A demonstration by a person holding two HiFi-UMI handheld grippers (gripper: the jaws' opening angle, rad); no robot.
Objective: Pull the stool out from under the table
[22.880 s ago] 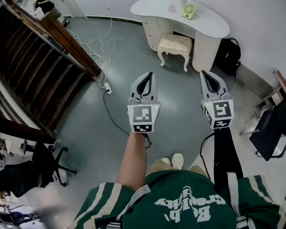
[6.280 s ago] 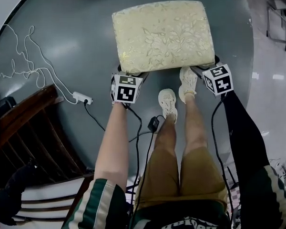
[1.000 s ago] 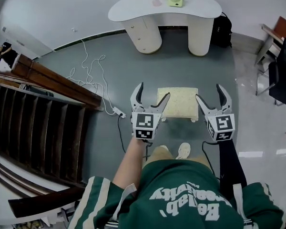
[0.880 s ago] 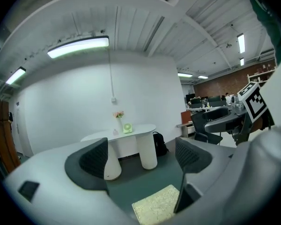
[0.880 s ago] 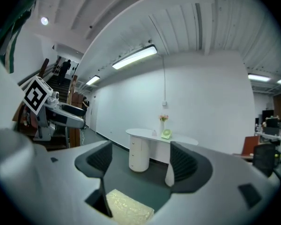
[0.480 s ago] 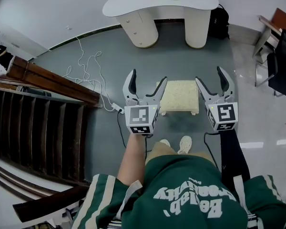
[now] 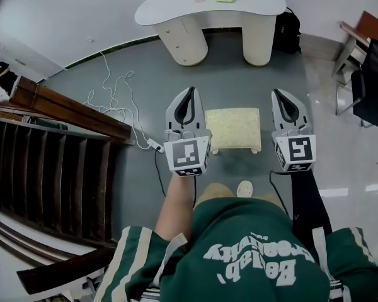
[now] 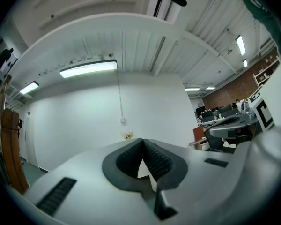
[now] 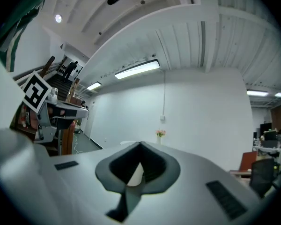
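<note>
Stool clear of table, between left gripper and right gripper; both jaws closed, empty.

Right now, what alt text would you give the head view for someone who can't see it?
A cream cushioned stool stands on the grey floor, clear of the white curved table beyond. The person, seen from above, holds the left tool and right tool shut and empty either side of it. Dark wooden stairs at left.
</note>
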